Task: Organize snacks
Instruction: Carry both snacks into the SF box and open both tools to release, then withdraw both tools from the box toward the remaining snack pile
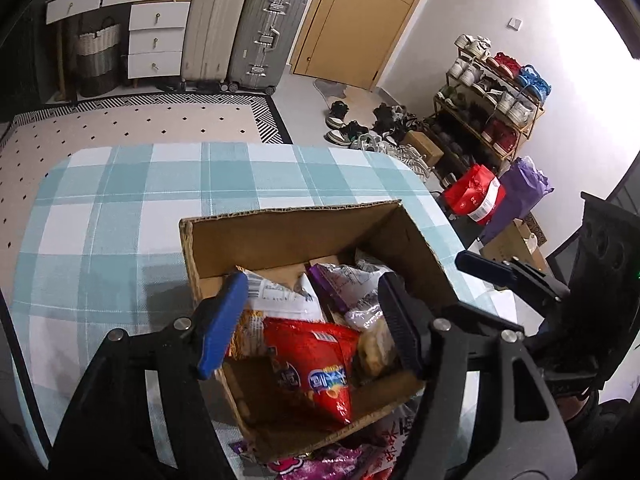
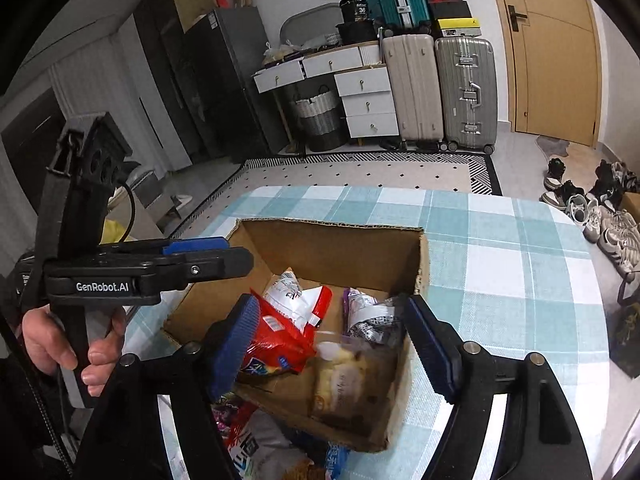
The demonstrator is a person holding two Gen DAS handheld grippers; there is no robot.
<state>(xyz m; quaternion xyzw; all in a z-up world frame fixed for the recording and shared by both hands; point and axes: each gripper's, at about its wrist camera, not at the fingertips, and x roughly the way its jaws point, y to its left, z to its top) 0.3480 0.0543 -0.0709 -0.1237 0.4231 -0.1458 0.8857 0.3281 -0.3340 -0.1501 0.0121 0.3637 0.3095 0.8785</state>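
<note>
An open cardboard box [image 1: 288, 216] [image 2: 328, 226] stands on the plaid table. Several snack bags lie in it: a red bag [image 1: 316, 364] [image 2: 276, 344], a white one [image 1: 276, 296], a purple-and-white one [image 1: 344, 284] [image 2: 368, 316] and a clear bag of pastries [image 2: 344, 376]. My left gripper [image 1: 312, 320] hangs open over the box's near half, the red bag below its gap and its pads clear of it. My right gripper [image 2: 334, 340] is also open above the box, with nothing pressed between its pads. More snack bags [image 1: 320, 460] [image 2: 248, 444] lie outside the box's near wall.
The blue-and-white checked tablecloth [image 1: 120, 208] stretches left of and beyond the box. A hand [image 2: 48, 340] holds the left gripper's grip. On the floor are a patterned rug [image 1: 140, 120], suitcases [image 1: 264, 36], loose shoes and a shoe rack [image 1: 492, 100], and red and purple bags [image 1: 476, 194].
</note>
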